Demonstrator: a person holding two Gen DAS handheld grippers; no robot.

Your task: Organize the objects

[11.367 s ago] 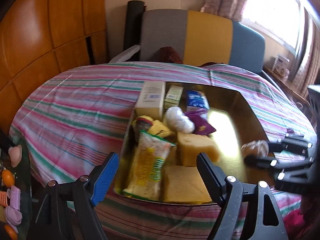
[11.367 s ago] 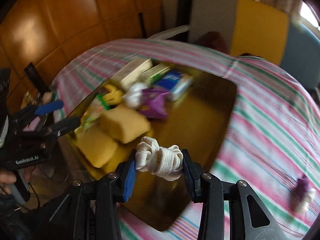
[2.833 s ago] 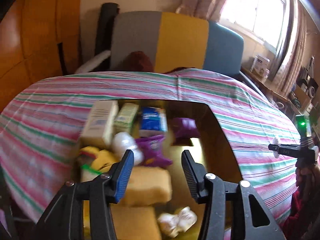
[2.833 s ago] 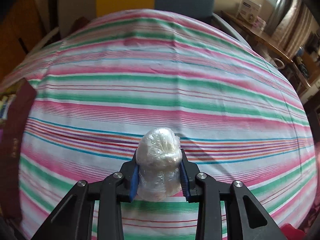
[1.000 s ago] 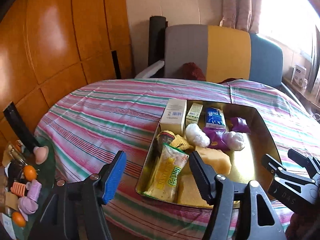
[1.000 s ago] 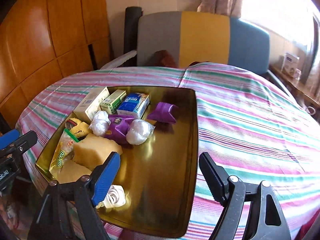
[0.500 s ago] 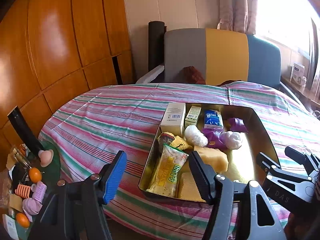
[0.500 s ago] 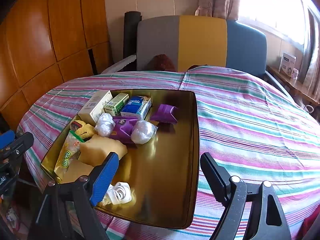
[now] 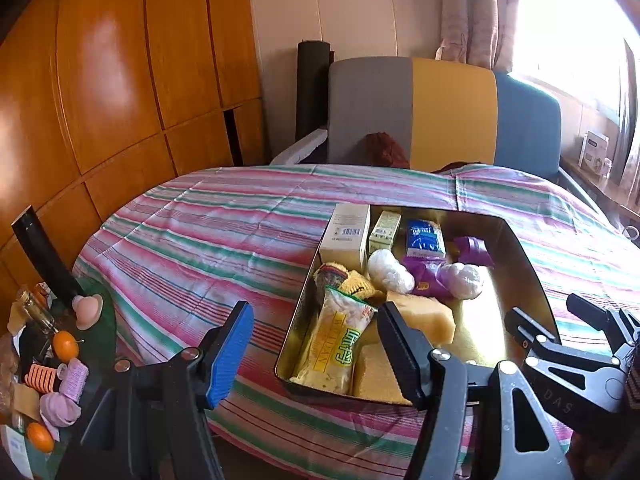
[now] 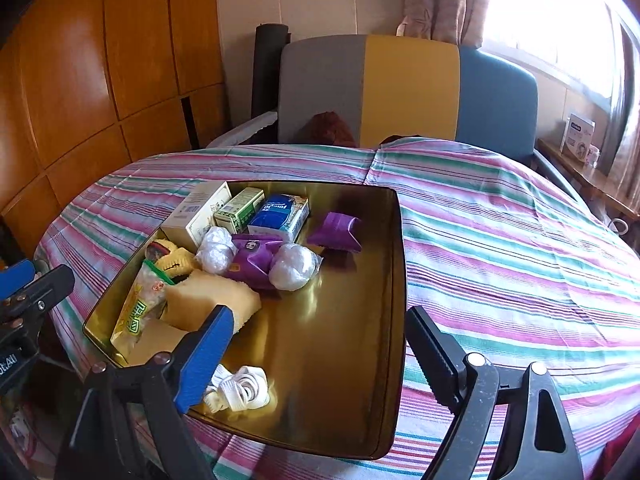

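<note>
Since the earlier frames the wrapped white ball has come to lie in the gold tray on the bench, beside the purple packet. Both jaws are empty: left gripper has just narrowed, right gripper has just widened. Everything lies ahead and below; the rope knot is nearest the right.

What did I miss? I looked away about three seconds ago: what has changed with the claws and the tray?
The right claw let go of the plastic-wrapped ball, now lying in the gold tray against the purple packet; its empty jaws have just been opening. The left claw, also empty, has just been closing slightly. The rope knot stayed put in the tray.
</note>
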